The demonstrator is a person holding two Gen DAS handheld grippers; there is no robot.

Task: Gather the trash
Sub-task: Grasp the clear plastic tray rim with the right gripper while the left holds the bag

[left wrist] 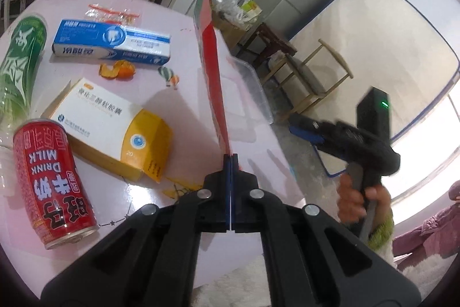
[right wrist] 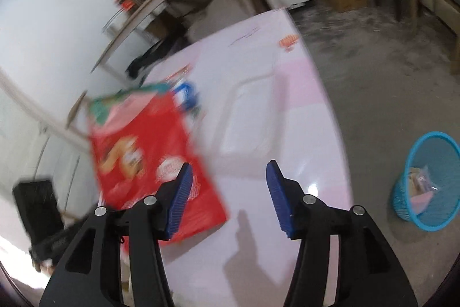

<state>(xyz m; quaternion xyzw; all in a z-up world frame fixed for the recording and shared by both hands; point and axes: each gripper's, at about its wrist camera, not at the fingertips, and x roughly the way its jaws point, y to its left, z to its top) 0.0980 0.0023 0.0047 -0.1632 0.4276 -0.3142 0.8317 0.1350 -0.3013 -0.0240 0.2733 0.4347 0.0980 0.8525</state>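
Note:
My left gripper is shut on the bottom edge of a flat red snack bag, which stands edge-on above the pink table. In the right wrist view the same red bag shows its printed face, held up at the left. My right gripper is open, with nothing between its blue pads; the bag lies behind its left finger. The other gripper shows in the left wrist view at the right, off the table, held by a hand.
On the table lie a red milk can, a white-and-yellow medicine box, a blue toothpaste box, orange peel, a green bottle and a clear plastic tray. A blue mesh bin with scraps stands on the floor right.

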